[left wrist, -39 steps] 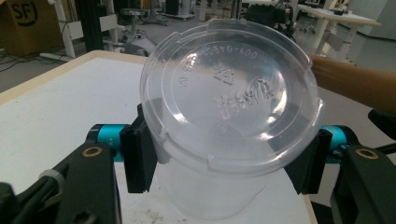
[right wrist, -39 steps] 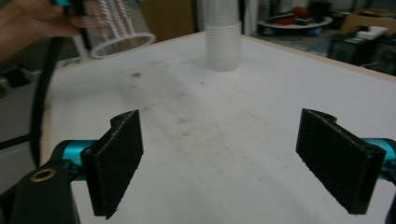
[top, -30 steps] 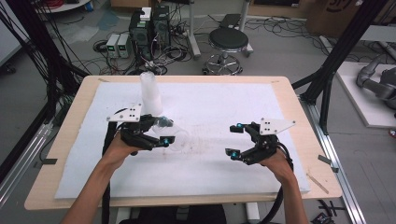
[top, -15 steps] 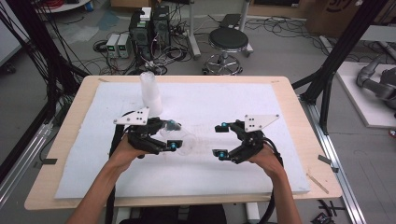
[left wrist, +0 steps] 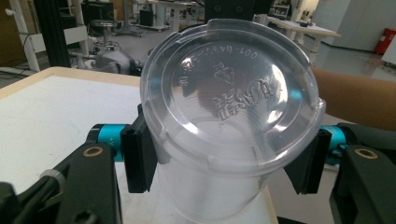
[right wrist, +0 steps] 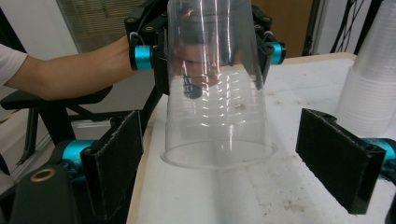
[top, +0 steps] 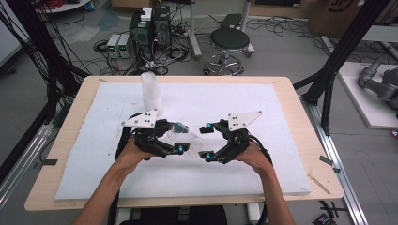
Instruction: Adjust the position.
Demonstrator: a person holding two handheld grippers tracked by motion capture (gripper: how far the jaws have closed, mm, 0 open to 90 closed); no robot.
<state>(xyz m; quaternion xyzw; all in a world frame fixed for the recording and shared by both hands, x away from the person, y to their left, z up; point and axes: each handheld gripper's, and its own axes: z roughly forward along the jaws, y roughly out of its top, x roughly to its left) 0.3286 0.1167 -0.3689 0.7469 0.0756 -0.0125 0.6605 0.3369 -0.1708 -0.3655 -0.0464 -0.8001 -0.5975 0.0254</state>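
One clear plastic cup [top: 187, 143] is gripped near its base by the left gripper [top: 179, 137], held level over the middle of the white mat [top: 281, 140]. The right gripper [top: 206, 140] is pointed at the cup's rim, jaws spread apart around it. One stack of cups [top: 151, 92] is seen behind
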